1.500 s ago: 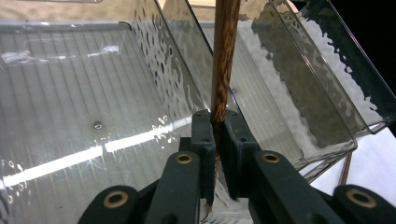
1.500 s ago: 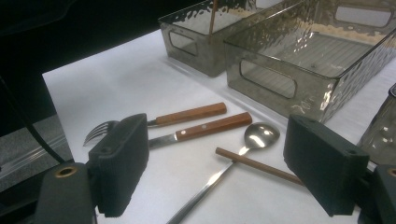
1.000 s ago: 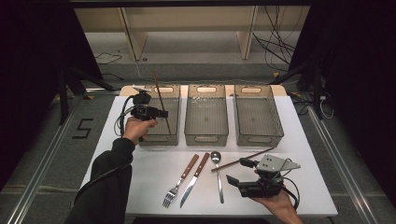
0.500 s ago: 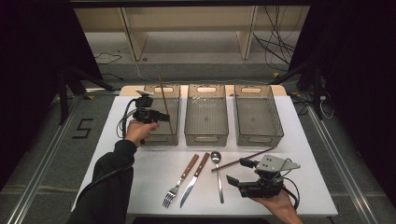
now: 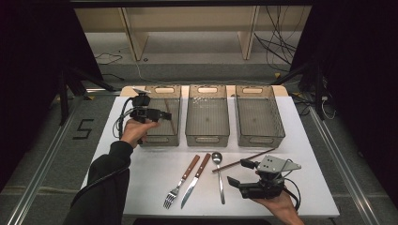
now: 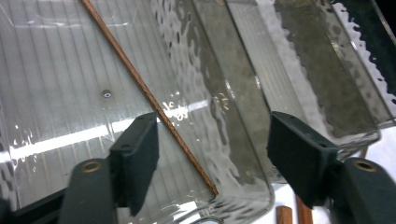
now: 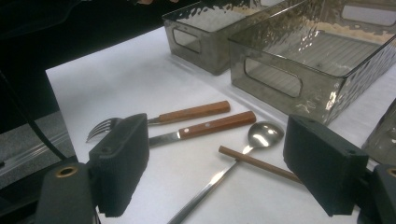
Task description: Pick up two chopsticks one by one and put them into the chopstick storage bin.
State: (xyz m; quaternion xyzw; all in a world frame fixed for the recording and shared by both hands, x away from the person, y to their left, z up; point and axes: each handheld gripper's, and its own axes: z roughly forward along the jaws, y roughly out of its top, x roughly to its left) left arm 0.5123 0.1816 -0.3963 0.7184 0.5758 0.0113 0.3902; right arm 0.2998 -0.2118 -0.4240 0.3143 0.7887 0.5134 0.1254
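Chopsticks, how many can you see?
2. One chopstick lies inside the left bin, under the left tool, whose jaws have just been opening. The other chopstick lies on the table, resting across the spoon. More may be hidden.

The surface (image 5: 141,178) is white; the three bins (image 5: 207,117) are smoky grey and see-through, with rippled walls and ribbed floors; the chopstick (image 6: 140,84) is reddish brown; the fork (image 7: 154,120) and knife (image 7: 201,130) have orange-brown wooden handles; the spoon (image 7: 261,135) is shiny silver; the fingers (image 7: 121,163) are black.
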